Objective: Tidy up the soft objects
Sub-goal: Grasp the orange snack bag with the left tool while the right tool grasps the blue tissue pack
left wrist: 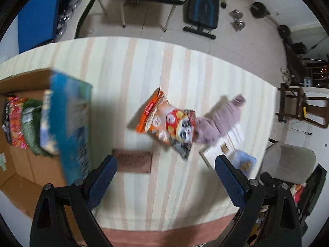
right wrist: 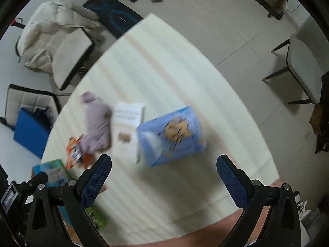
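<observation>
No legible text: print on snack bag, blue pack, brown card is motion-blurred.

My left claw has matt black plastic arms and blue pads with a fine rough grid texture; same on my right claw. The desk is covered in matt striped cloth, cream and peach. The cardboard box is plain brown, matt, holding soft knit-looking bundles. The orange snack bag looks like glossy plastic film. The lilac cloth item is fuzzy and matt. The light blue pack looks like smooth printed plastic wrap, slightly shiny. The floor is smooth pale tile.
</observation>
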{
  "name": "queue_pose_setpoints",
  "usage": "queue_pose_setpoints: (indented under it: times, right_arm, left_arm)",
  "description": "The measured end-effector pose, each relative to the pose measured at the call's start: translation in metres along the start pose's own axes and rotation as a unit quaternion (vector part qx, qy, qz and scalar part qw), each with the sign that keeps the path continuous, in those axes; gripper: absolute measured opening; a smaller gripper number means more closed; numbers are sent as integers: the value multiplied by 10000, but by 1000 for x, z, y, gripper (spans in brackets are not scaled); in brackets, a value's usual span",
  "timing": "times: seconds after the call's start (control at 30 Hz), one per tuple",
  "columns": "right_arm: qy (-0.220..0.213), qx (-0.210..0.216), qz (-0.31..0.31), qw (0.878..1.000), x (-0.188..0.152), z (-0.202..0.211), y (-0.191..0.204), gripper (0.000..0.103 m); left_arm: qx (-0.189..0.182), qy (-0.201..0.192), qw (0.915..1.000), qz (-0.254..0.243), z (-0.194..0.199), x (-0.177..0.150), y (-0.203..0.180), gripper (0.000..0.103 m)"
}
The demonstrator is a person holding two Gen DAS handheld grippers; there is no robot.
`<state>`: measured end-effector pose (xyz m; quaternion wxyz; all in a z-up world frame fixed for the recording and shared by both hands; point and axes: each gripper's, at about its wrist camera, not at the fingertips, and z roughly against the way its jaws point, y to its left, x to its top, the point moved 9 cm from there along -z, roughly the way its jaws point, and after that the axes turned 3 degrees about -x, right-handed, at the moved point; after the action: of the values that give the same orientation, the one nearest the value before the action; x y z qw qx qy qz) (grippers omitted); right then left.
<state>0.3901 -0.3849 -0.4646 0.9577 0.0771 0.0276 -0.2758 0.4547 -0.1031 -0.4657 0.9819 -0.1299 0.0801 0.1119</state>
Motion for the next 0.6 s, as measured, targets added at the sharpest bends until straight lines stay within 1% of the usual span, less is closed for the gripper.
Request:
queue_pose_setpoints:
  times: [0.07, 0.13, 0.17, 0.27, 0.3, 0.37, 0.4, 0.5, 0.6]
  right_arm:
    - [108, -245, 259, 9993, 10, -13, -1, 103]
    - [128, -370, 445, 9982, 17, -22, 1, 103]
    - [199, -466, 451, 9977, 23, -29, 0, 103]
    - [379, -493, 209, 9978, 34, -43, -5, 103]
    - [454, -485, 130, 9977, 39, -51, -5, 103]
    - [518, -568, 207, 9968, 44, -61, -4, 103]
    - [579, -726, 392, 9949, 44, -66, -3, 103]
    - [725, -1010, 957, 9876, 35, -73, -2, 103]
    - [924, -1266, 1594, 9747, 16, -76, -7, 102]
  left_arm:
    - [39, 128, 9999, 100, -19, 7, 3, 97]
    - [65, 215, 9995, 213, -33, 13, 4, 97]
    - [45, 273, 9992, 297, -41, 16, 4, 97]
    - [67, 416, 9983, 401, -56, 19, 5, 97]
    - [67, 433, 9983, 396, -57, 20, 4, 97]
    - [179, 489, 9981, 323, -63, 21, 3, 97]
    - [206, 494, 9982, 287, -63, 23, 2, 97]
    - [337, 505, 9981, 119, -66, 23, -1, 97]
    - [372, 557, 9978, -15, -70, 23, -7, 97]
